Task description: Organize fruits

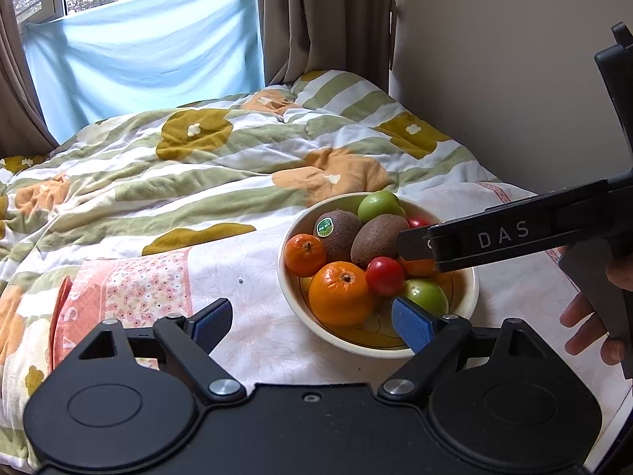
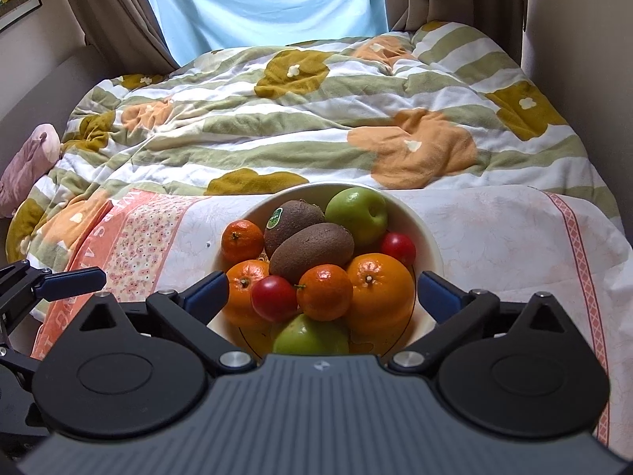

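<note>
A cream bowl (image 1: 463,297) (image 2: 427,237) of fruit stands on a bed cloth. It holds two kiwis (image 2: 310,251), oranges (image 2: 379,293) (image 1: 342,293), small mandarins (image 2: 242,240), red tomato-like fruits (image 2: 273,298) (image 1: 384,276) and green apples (image 2: 358,213) (image 1: 379,206). My left gripper (image 1: 312,324) is open and empty at the bowl's near left rim. My right gripper (image 2: 322,291) is open, its jaws spread wide over the near side of the bowl around the fruit, touching none that I can see. In the left wrist view its body (image 1: 494,237) reaches over the bowl from the right.
The bowl sits on a white and pink floral cloth (image 2: 494,229) laid on a green, white and orange quilt (image 2: 300,126). A wall (image 1: 494,71) runs along the right. Curtains and a blue sheet (image 2: 269,0) hang at the far end. A pink plush item (image 2: 27,162) lies far left.
</note>
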